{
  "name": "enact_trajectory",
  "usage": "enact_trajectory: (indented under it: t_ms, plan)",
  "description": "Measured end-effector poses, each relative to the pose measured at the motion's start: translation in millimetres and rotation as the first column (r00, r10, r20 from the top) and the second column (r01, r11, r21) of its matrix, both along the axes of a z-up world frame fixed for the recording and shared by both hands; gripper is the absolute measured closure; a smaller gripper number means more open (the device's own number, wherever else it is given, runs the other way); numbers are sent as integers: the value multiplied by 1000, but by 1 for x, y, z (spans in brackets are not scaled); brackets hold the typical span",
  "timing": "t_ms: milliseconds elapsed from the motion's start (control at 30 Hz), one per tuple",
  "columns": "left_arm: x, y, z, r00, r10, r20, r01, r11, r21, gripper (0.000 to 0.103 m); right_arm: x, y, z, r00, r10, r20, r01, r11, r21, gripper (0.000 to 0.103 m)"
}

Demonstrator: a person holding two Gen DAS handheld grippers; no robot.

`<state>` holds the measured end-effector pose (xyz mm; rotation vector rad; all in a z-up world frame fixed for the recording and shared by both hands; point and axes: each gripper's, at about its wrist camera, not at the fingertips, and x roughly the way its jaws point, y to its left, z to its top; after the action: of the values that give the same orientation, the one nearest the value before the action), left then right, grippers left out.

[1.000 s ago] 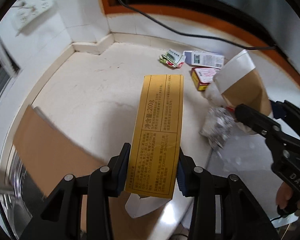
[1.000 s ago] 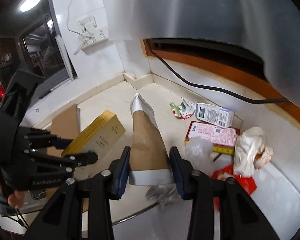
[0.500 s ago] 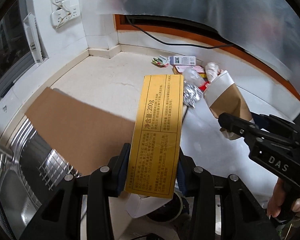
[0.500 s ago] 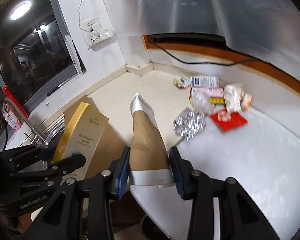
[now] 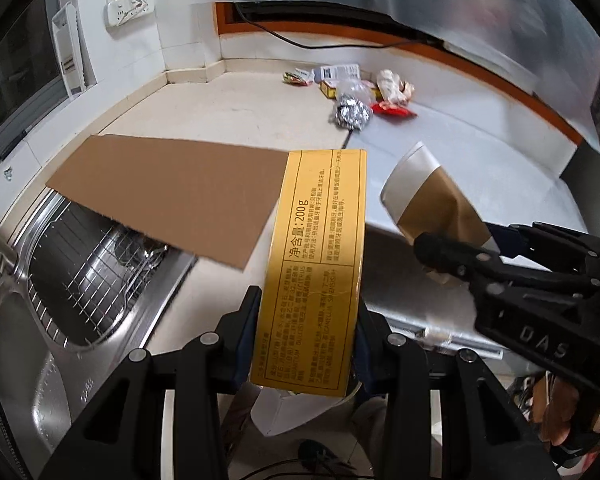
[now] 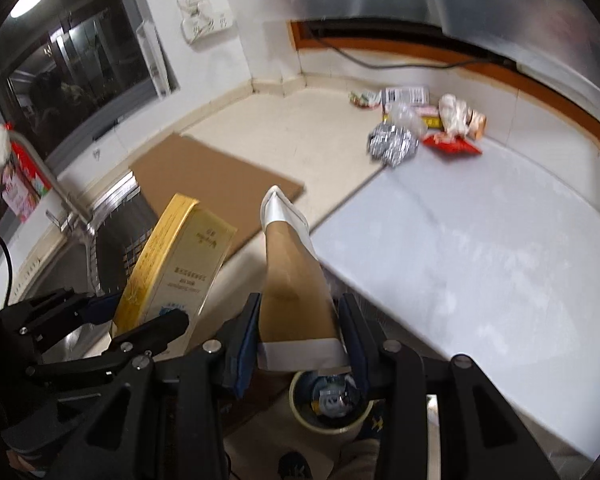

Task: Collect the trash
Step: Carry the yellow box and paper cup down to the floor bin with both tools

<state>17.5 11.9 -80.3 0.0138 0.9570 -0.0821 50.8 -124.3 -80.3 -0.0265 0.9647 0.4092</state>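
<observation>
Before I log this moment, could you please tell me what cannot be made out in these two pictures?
- Bin, right wrist view: mostly hidden behind the right gripper and its squashed paper cup; its contents are unclear.
- Yellow box, left wrist view: the small print is too fine to read; the left gripper covers its sides.
- Trash pile, left wrist view: too small and far to identify each piece.
- Sink, left wrist view: partly covered by cardboard.

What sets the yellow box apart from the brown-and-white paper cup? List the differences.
Shape: the yellow box is a flat, long rectangle with sharp edges; the paper cup tapers and looks squashed.
Look: the box is yellow with printed text panels; the cup is brown with white bands and shows no readable text.
Holder: the box sits in the left gripper, the cup in the right gripper.
Shared: both are clamped and off the counter.
</observation>
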Motion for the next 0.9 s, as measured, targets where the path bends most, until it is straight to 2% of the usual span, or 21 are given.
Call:
enact_trajectory:
  t_ms: [333, 900]
  plan:
    - [-23, 0, -41, 996, 30, -81, -34, 998, -48, 64, -22, 10, -41, 995, 29, -94, -37, 996, -83, 64]
    - [-28, -21, -144, 965, 151, -216, -163, 986, -37, 64, -15, 0, -155, 959, 100, -266, -141, 980, -142, 64]
